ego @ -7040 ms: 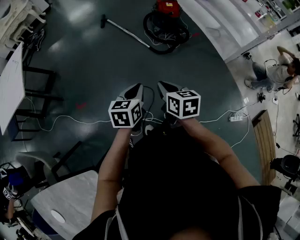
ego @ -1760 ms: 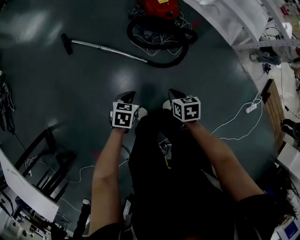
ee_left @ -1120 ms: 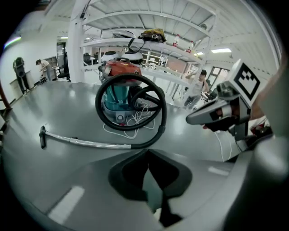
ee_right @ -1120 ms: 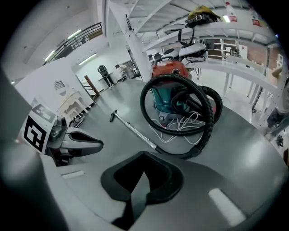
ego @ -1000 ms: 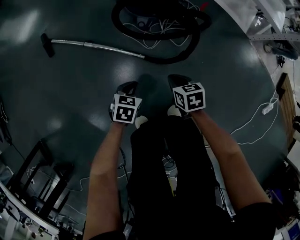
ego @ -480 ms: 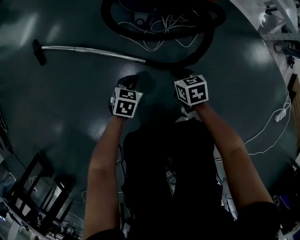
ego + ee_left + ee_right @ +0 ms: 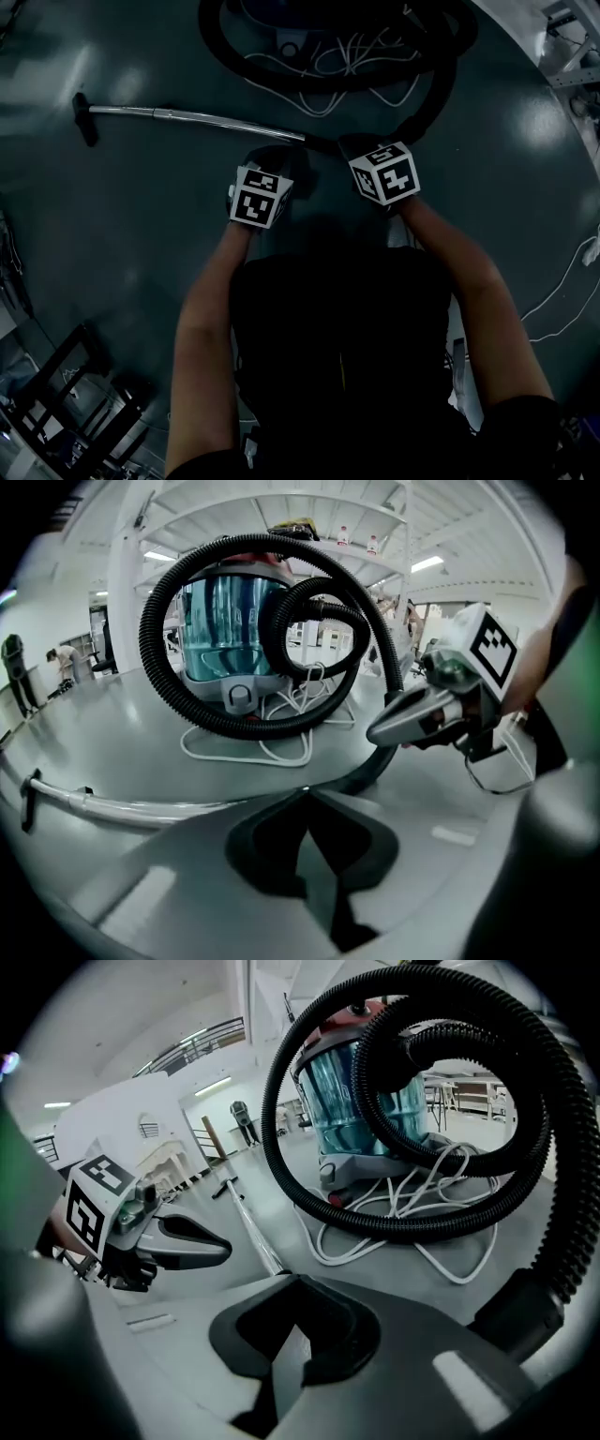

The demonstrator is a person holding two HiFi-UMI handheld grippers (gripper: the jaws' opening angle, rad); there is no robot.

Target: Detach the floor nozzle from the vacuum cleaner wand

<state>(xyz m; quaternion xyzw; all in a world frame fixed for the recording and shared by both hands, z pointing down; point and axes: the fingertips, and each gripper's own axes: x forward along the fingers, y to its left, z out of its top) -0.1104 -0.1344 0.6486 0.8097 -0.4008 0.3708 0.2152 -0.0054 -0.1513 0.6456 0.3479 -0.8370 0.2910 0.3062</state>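
floor nozzle (image 7: 84, 119) – small, dark, fitted crosswise on the far end of the wand, at the left in the head view; not detached.

wand (image 7: 216, 119) – long metal tube, lying flat on the floor (image 7: 141, 244); taken here as the reference for everything below.

hose (image 7: 225, 726) – black, ribbed, joined to the wand's other end, then curling away from it in wide loops.

vacuum canister (image 7: 234, 611) – translucent blue body, well beyond the wand's hose end, ringed by the hose loops.

white cord (image 7: 328, 66) – loose coils on the floor between the canister and the wand.

left gripper (image 7: 272, 157) – jaws clenched together with nothing between them, tips just beside the wand's hose end, on its near side. in the dim head view it cannot be told for sure whether they touch the tube.

right gripper (image 7: 358, 145) – jaws likewise pressed closed and empty, just beside the wand's joint with the hose, on the hose side of that joint.

each gripper shows in the other's view – both angled down toward the wand's hose end, well apart from the nozzle end.

forearms (image 7: 211, 300) – bare, reaching toward the wand from the near side.
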